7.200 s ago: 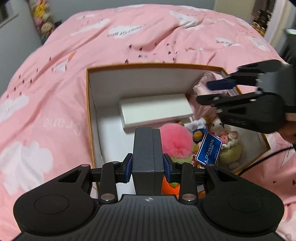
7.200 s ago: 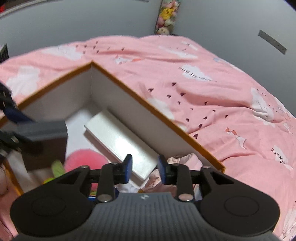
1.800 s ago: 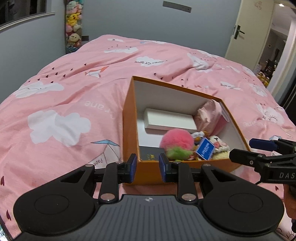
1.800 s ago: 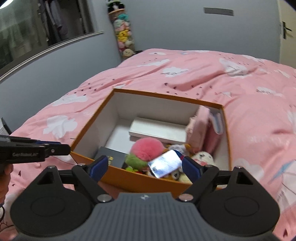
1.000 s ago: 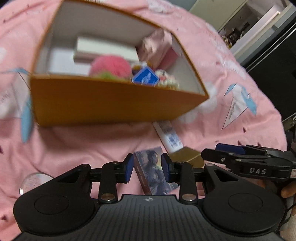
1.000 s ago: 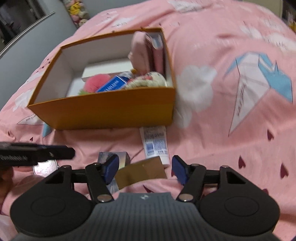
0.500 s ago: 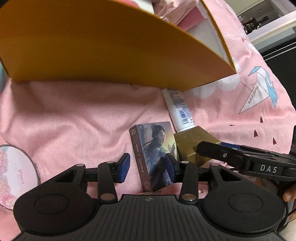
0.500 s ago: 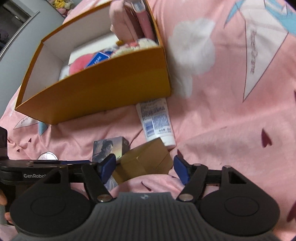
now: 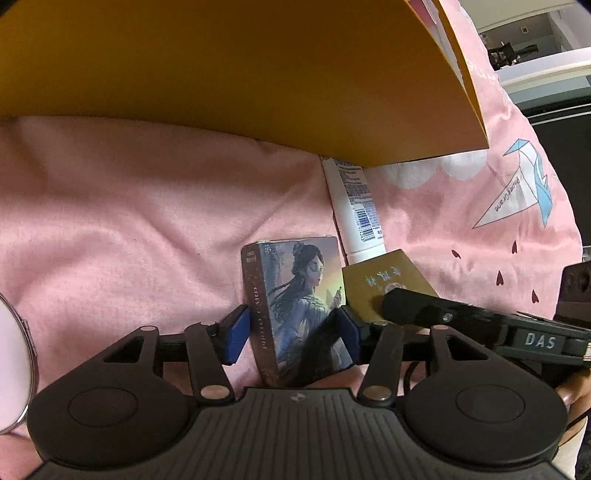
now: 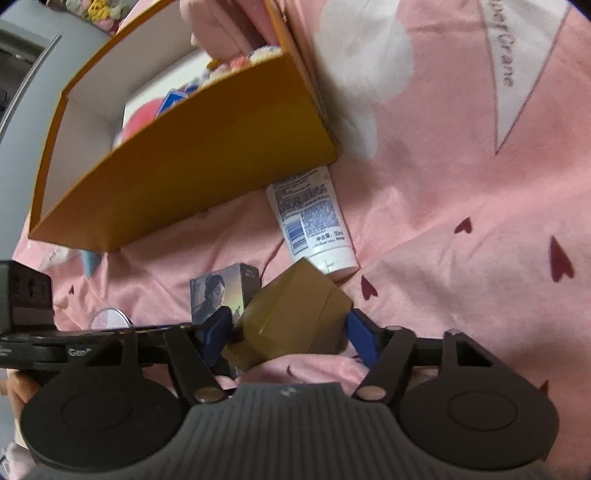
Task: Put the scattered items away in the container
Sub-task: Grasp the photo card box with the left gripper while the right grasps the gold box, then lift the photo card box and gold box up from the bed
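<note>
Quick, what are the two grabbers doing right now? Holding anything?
Left gripper: open, jaws just widened, straddling the picture box, not gripping yet.
Right gripper: open, jaws just narrowed around the gold box, not clamped yet.

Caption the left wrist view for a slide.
Left tongs straddle a card box beside a gold box.

The open box (image 10: 207, 155) sits on the bedspread (image 9: 110, 206) with soft toys (image 10: 147, 114) and a pouch (image 10: 221, 33) inside it. In front of its near wall a tube (image 9: 356, 206) lies on the bedspread, one end at the foot of the wall. Nearer than the tube, a picture card box (image 9: 295, 302) and a small carton (image 9: 384, 284) lie side by side, just about touching, the carton at the tube's cap, and a round mirror (image 10: 109, 318) lies well to the left of the card box.
</note>
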A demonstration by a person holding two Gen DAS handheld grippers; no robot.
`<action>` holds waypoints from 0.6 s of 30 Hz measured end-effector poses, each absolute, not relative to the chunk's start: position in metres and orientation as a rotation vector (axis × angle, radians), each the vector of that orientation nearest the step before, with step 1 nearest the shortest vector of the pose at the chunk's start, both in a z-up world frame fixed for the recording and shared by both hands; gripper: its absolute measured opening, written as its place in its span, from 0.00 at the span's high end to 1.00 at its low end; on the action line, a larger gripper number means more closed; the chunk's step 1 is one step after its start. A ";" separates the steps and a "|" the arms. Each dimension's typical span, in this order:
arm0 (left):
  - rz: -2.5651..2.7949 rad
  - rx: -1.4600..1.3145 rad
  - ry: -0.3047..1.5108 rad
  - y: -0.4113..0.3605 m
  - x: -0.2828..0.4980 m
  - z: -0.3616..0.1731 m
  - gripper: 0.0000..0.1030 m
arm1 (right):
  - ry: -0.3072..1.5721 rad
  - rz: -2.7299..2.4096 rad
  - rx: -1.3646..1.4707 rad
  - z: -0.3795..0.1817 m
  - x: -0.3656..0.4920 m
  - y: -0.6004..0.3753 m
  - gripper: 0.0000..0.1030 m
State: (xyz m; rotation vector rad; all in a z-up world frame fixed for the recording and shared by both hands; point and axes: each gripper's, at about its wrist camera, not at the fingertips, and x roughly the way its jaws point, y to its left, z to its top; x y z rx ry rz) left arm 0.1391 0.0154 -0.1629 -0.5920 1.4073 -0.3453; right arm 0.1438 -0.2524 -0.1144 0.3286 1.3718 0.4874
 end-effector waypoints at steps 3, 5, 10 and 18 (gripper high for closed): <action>-0.350 -0.596 1.399 0.016 0.139 -0.161 0.42 | 1.339 0.494 0.320 -0.102 0.142 -0.255 0.42; -0.357 -0.613 1.389 0.018 0.138 -0.160 0.42 | 1.294 0.491 0.281 -0.092 0.141 -0.254 0.46; -0.369 -0.628 1.348 0.020 0.136 -0.154 0.50 | 1.148 0.444 0.097 -0.066 0.136 -0.250 0.50; -0.417 -0.587 1.284 0.011 0.136 -0.142 0.51 | 1.159 0.456 0.062 -0.081 0.143 -0.247 0.53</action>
